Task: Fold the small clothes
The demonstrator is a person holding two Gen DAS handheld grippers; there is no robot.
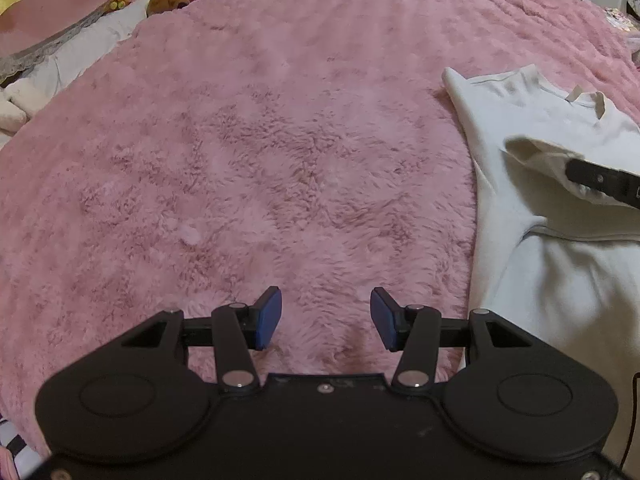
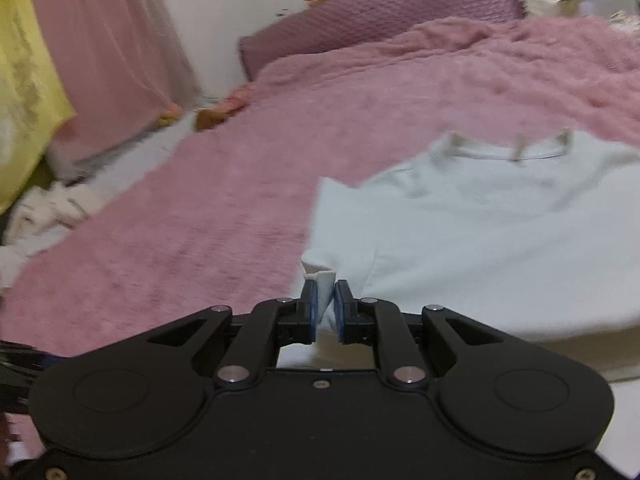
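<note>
- The left gripper hovers over a fluffy pink blanket, its two blue-padded fingers spread wide apart with nothing but pile between them.
- A pale white shirt lies on the blanket to the right of those fingers and ahead of them, well clear of the pads, its collar at the far end.
- In the left wrist view, a fold of the shirt is lifted off the garment's body at far right, where a black finger of the right gripper reaches in from the frame edge.
- The right gripper is clamped on a bunched edge of the shirt; the cloth stands pinched between the blue pads and pokes up just past the fingertips.
- From the right wrist camera, the rest of the shirt spreads ahead and to the right of the fingers, its collar at the far side; the view is blurred.
- Beyond the fingers to the left, pink curtains hang by a white wall, and a mauve quilted pillow sits at the far end of the bed.
- A brown stuffed toy rests past the blanket's far left edge.
</note>
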